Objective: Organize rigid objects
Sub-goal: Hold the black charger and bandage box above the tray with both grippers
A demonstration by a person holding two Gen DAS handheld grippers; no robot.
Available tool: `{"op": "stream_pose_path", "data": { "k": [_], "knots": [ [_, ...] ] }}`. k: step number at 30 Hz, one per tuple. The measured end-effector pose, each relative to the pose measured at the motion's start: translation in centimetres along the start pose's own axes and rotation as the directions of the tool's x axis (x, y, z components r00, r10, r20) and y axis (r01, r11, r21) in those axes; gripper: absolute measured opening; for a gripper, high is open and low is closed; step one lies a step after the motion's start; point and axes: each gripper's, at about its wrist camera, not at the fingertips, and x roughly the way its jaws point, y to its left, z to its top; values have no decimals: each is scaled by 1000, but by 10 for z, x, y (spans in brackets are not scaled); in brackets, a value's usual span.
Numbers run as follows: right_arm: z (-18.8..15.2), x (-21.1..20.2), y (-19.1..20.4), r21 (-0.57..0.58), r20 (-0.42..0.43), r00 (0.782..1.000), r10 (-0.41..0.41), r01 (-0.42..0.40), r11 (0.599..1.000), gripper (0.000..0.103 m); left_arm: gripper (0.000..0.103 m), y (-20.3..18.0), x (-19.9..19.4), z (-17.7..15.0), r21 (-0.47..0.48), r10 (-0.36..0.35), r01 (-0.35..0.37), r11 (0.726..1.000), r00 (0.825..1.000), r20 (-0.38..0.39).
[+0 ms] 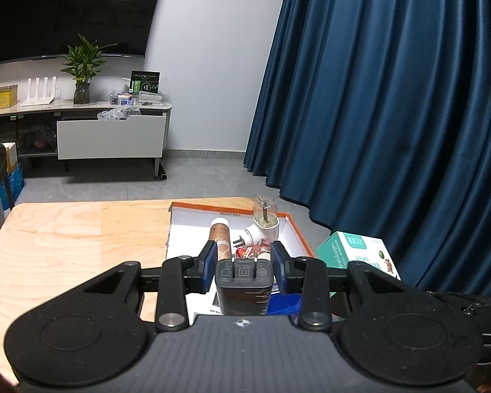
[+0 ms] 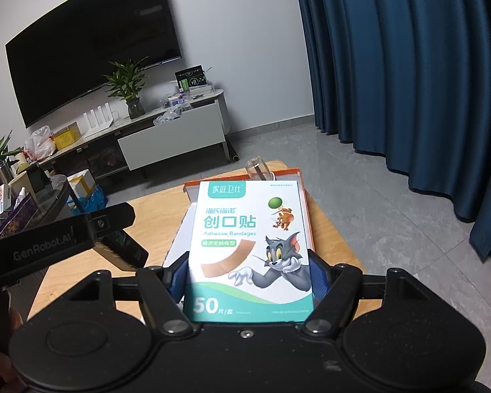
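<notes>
Left wrist view: left tool [image 1: 244, 257] grips a black charger [image 1: 244, 286]; right tool [image 2: 247, 278] clamps the bandage box [image 2: 250, 249]. Lower each flat into the orange-rimmed box [image 1: 298, 229] at 12 o'clock.

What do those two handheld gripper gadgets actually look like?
Both are matte black plastic. Each has a ribbed body, two big round discs at the sides, silver pivot bolts and scissor-like linkage bars ending in blue finger pads. The left gripper carries white "GenRobot.AI" lettering on its side, seen from the right gripper.
</notes>
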Motion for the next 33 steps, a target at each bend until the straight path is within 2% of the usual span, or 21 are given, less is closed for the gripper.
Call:
{"op": "stream_pose_path", "data": {
  "k": [33],
  "knots": [
    [-4,37,-9,8,-54,999,5,-5,1000,84,36,7,26,-2,-21,5,-7,1000,997,-71]
  ]
}}
